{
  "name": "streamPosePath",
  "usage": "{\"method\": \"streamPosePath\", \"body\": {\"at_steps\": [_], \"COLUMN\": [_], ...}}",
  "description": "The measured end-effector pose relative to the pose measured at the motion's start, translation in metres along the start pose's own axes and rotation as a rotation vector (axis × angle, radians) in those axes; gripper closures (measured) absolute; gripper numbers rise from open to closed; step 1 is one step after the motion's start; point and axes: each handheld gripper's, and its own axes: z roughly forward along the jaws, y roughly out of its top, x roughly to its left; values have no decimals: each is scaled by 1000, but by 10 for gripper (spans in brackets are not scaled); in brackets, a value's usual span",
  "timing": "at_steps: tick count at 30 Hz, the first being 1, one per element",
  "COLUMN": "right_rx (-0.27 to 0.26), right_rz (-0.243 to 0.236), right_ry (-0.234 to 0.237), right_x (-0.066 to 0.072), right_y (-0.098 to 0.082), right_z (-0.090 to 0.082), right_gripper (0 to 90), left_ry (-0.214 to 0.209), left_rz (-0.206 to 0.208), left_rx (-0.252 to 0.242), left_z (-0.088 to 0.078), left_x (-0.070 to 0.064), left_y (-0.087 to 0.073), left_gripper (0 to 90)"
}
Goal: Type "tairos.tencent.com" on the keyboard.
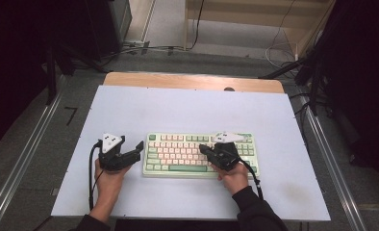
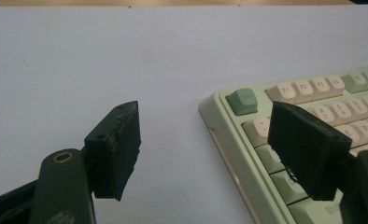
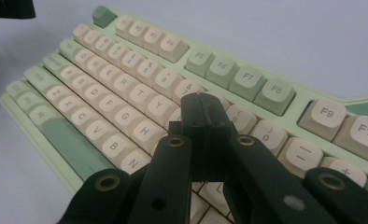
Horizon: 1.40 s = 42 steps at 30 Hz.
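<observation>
From the high view, the keyboard [image 1: 199, 155] lay on the white table sheet [image 1: 187, 110], near your edge and a little right of the middle. Its long axis ran left to right across the table, with the function row on the far side and the space bar toward you. Your left gripper [image 1: 140, 148] sat just off the keyboard's left end, angled toward it, jaws spread. Your right gripper [image 1: 203, 149] hovered over the right half of the keys, pointing left along the board.

In the left gripper view, your two pads stood well apart with nothing between them. The keyboard's Esc corner [image 2: 242, 101] showed between and beyond them, and the right-hand pad [image 2: 308, 149] hung over the board's left-end keys while the other pad [image 2: 119, 149] was over bare sheet.

In the right gripper view, your jaws were pressed together, pinching nothing, their tip [image 3: 203, 105] just above the keys near Y and the number row. The keyboard ran diagonally from upper left to lower right here.
</observation>
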Motion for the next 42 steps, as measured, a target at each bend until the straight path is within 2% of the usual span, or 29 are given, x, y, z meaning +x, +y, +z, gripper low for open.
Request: {"method": "streamPosePath", "body": {"at_steps": [9, 13, 27, 31, 33, 37, 38, 41, 42], "right_rx": [22, 8, 17, 57, 57, -22, -25, -32, -43], "right_rz": [1, 0, -13, -30, -28, -8, -7, -2, 7], "right_ry": [-31, -27, -35, -53, -53, -23, -26, -23, -9], "right_x": [0, 0, 2, 3, 3, 3, 3, 1, -1], "right_y": [1, 2, 3, 0, 1, 6, 6, 6, 7], "right_z": [5, 4, 6, 12, 11, -4, -5, -8, -10], "right_gripper": [874, 875, 875, 875, 875, 874, 874, 822, 747], "left_ry": [3, 0, -2, -3, -3, -6, -7, -4, -4], "left_rz": [3, 6, 12, 12, 14, 9, 11, 10, 14], "left_rx": [0, -6, 4, 5, 7, -6, -2, 3, 0], "left_z": [0, -1, 0, 1, 1, -1, 0, 1, 0], "left_x": [-1, -2, -3, -3, -3, -4, -3, -3, -3], "left_y": [0, 0, -1, -1, -1, 0, 0, -1, -1], "left_gripper": [264, 264, 265, 264, 264, 265, 264, 264, 265]}}
